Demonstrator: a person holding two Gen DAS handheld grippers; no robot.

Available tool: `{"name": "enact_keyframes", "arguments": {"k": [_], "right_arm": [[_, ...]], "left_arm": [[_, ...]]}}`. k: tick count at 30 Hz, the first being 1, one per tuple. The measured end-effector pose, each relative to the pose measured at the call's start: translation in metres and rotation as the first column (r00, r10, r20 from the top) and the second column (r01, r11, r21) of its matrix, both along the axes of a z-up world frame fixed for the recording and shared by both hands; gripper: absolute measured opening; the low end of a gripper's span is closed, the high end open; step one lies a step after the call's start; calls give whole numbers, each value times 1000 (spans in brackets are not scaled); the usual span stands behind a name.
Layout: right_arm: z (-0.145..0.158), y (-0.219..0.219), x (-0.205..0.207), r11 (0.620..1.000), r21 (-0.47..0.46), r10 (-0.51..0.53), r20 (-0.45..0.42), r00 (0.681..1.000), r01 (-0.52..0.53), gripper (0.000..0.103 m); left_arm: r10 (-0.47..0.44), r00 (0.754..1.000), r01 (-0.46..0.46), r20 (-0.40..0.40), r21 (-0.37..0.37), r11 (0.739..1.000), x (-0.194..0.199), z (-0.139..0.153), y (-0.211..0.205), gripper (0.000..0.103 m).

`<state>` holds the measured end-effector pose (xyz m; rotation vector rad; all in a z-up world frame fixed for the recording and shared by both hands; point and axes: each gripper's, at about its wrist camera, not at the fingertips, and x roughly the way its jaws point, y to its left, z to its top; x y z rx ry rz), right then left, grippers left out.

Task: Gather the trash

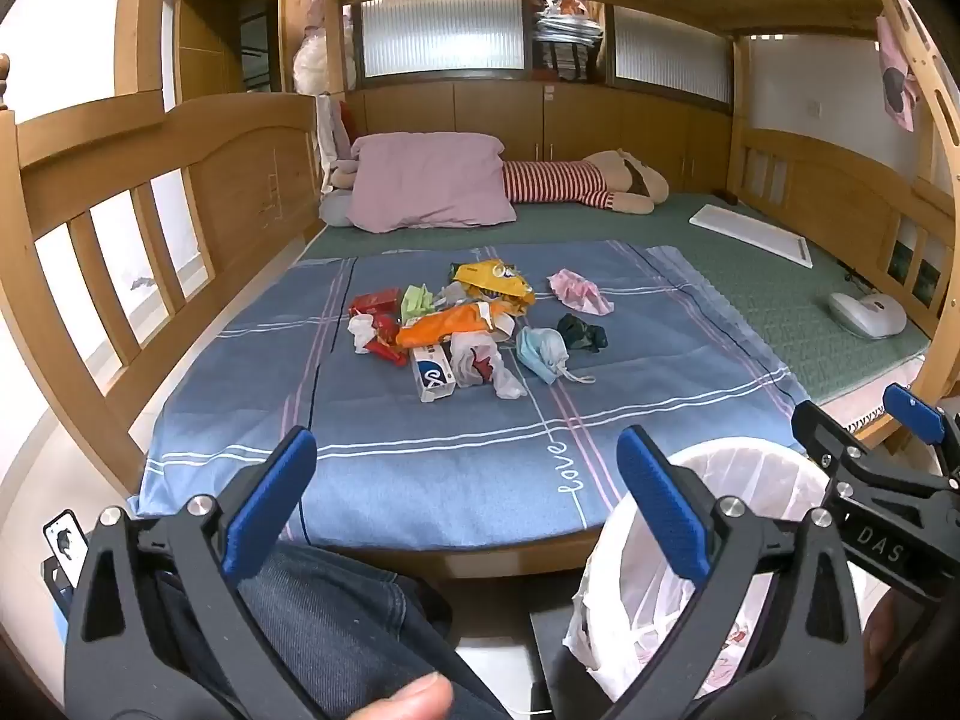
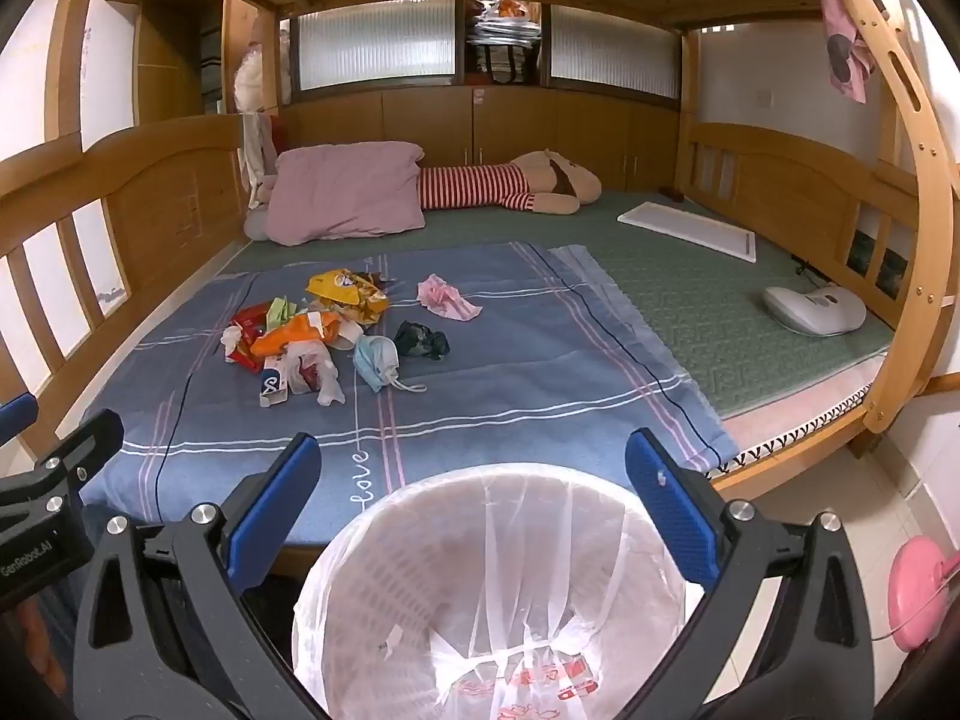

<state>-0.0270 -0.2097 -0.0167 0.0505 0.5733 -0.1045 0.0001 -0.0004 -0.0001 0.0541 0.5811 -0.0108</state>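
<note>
1. Bed frame (image 1: 150,138) of pale wood fills both views, slatted rails at the left and right edges and a plank ceiling across the top.
2. Green mattress cover (image 2: 708,306) spreads over the middle and right of the frame, and a blue checked sheet (image 2: 510,372) with the word "love" lies over its lower-centre part.
3. Pink pillow (image 1: 429,180) sits at upper centre, a striped plush toy (image 1: 576,183) stretched out just to its right.
4. White mesh bin (image 2: 480,576) with a clear liner stands at bottom centre of the right wrist view, off the foot of the bed; in the left wrist view it shows at lower right.
5. Trash pile (image 1: 444,324) lies in the centre of the sheet: a yellow wrapper (image 1: 492,279), an orange packet (image 1: 450,324), a small white carton (image 1: 432,378) and a blue face mask (image 1: 543,354). A pink crumpled paper (image 1: 579,291) and a dark wad (image 1: 582,333) lie just to its right.
6. Left tool (image 1: 468,498) hovers at the bottom of its frame, blue pads spread wide, holding nothing.
7. Right tool (image 2: 474,495) hangs above the bin's rim, also spread wide and holding nothing.
</note>
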Motion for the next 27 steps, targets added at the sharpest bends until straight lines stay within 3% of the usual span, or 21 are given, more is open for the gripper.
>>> {"name": "enact_keyframes", "arguments": {"k": [27], "right_arm": [[-2,1,0,1000,4,1,-4,1000,-1,100]], "left_arm": [[-3,1000,3,-6,-2,1000,0,-4,5,100]]}}
